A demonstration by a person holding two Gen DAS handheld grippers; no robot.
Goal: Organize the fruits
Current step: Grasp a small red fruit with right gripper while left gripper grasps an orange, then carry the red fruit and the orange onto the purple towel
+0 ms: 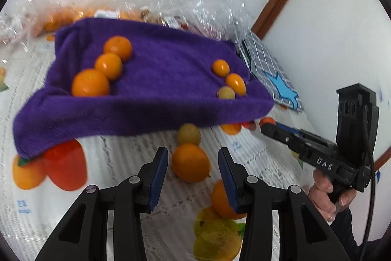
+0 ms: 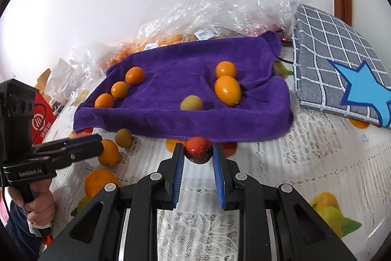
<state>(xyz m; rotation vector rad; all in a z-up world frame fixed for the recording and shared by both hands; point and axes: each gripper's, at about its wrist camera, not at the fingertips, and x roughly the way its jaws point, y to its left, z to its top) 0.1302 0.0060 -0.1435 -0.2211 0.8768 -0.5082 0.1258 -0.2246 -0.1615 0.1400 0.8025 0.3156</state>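
Note:
A purple towel (image 1: 156, 89) (image 2: 185, 80) lies on the table. On it a row of three oranges (image 1: 108, 66) (image 2: 119, 89) sits at the left, and two small orange fruits (image 1: 235, 83) (image 2: 227, 89) plus a yellow-green fruit (image 1: 226, 92) (image 2: 191, 103) at the right. My left gripper (image 1: 193, 163) is open around a loose orange (image 1: 191, 162) (image 2: 108, 153) in front of the towel, with a yellow-green fruit (image 1: 188, 134) (image 2: 124, 137) just beyond. My right gripper (image 2: 198, 153) (image 1: 267, 125) is shut on a red fruit (image 2: 198, 150) at the towel's near edge.
Clear plastic bags (image 2: 220, 6) with more fruit lie behind the towel. A grey checked cloth with a blue star (image 2: 342, 65) (image 1: 271, 70) lies at the right. A red box (image 2: 40, 114) stands at the left. The tablecloth (image 2: 305, 151) has printed fruit pictures.

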